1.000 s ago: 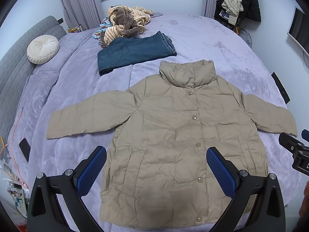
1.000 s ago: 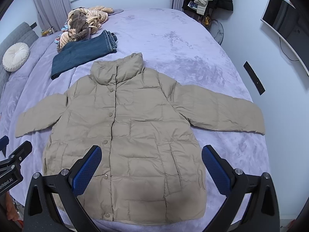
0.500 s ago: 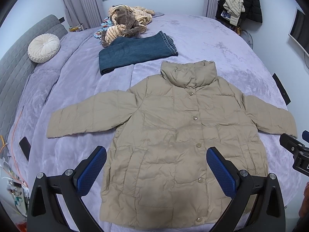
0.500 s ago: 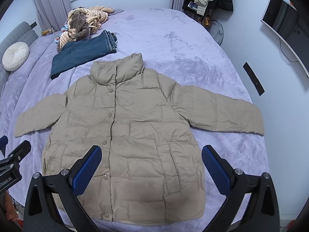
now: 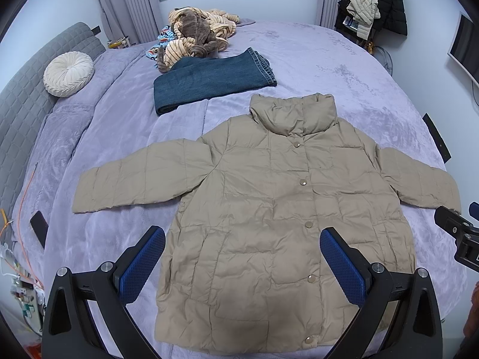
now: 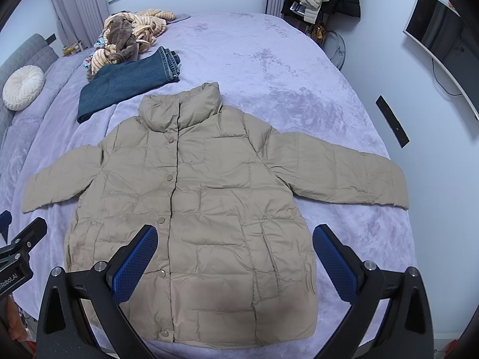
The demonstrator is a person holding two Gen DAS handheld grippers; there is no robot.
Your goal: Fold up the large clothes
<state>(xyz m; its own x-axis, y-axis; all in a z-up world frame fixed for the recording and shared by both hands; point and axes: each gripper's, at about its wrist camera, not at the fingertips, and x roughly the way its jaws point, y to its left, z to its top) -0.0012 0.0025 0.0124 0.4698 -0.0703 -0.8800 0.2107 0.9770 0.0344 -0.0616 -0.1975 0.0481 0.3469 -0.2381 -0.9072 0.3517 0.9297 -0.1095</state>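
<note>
Beige quilted puffer jacket (image 5: 278, 209) lies flat, buttoned, sleeves spread on the lilac bed (image 5: 329, 68); my left tongs (image 5: 242, 257) and right tongs (image 6: 235, 254) hover spread wide, gripping nothing.

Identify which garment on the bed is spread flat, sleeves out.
The beige quilted puffer jacket, buttoned, lies flat with both sleeves out. The dark blue denim jeans lie folded; the striped tan clothes are heaped.

One beige jacket (image 5: 278, 215), one folded pair of jeans (image 5: 209, 80), one round cushion (image 5: 68, 74), two claws.
</note>
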